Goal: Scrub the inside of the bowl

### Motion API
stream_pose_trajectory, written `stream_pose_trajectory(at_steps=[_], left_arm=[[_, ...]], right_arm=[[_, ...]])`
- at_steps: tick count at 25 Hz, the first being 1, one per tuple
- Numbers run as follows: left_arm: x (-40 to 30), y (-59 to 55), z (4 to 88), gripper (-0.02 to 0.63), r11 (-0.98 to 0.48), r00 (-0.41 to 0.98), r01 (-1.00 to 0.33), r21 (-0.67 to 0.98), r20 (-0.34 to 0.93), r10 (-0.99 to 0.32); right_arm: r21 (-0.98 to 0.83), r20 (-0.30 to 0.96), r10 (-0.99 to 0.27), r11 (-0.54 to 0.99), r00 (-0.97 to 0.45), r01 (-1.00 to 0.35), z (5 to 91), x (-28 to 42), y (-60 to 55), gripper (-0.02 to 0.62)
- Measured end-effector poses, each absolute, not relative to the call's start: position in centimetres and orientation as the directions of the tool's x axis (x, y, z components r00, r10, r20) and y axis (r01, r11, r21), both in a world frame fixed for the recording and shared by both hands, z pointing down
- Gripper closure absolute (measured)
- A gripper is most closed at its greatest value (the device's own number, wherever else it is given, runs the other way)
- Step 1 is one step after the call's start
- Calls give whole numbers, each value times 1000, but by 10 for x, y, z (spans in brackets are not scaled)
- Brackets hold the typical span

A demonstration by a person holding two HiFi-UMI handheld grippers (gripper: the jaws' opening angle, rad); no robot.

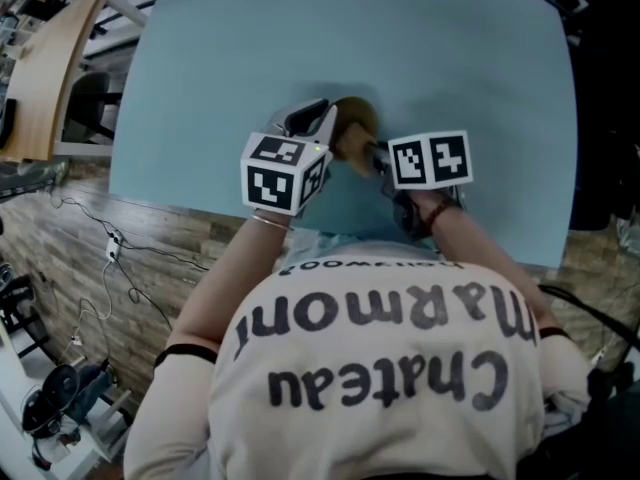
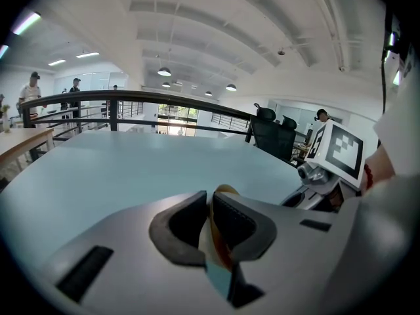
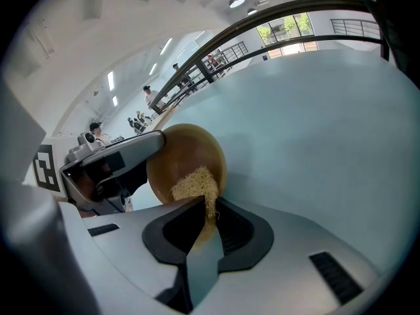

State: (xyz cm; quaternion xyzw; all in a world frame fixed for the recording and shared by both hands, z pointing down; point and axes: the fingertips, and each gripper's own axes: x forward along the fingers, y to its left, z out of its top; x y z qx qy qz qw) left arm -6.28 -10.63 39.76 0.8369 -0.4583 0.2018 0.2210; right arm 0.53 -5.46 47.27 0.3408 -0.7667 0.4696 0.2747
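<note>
1. Just one bowl here. It's brown, tipped up on its edge over the near part of the bench, with the open side facing my right gripper.
2. One scrub pad too, pale and stringy. It sits against the inside of the bowl, near the lower rim.
3. The right gripper's fingers are pinching that scrub pad, with loose fibres sticking out above them.
4. The left gripper's fingers are nearly together, clamped on the bowl's rim from the side, one inside and one outside.
5. That's two grippers in all, close together side by side in the head view.
6. One pale blue bench under it all, and one dark railing past its far edge.
</note>
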Motion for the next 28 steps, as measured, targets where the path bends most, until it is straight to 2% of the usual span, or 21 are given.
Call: stream_pose_trajectory(at_steps=[13,28], left_arm=[[-72,-107,400,572,-393,494,-869,300,514,-701],[-78,-108,405,568,-440,583,-812,383,526,-619]], right_arm=[[-514,740,-277,354,-613,-781,469,7,-57,526],[-470,759,-284,385,-586,-794,468,8,-70,525]])
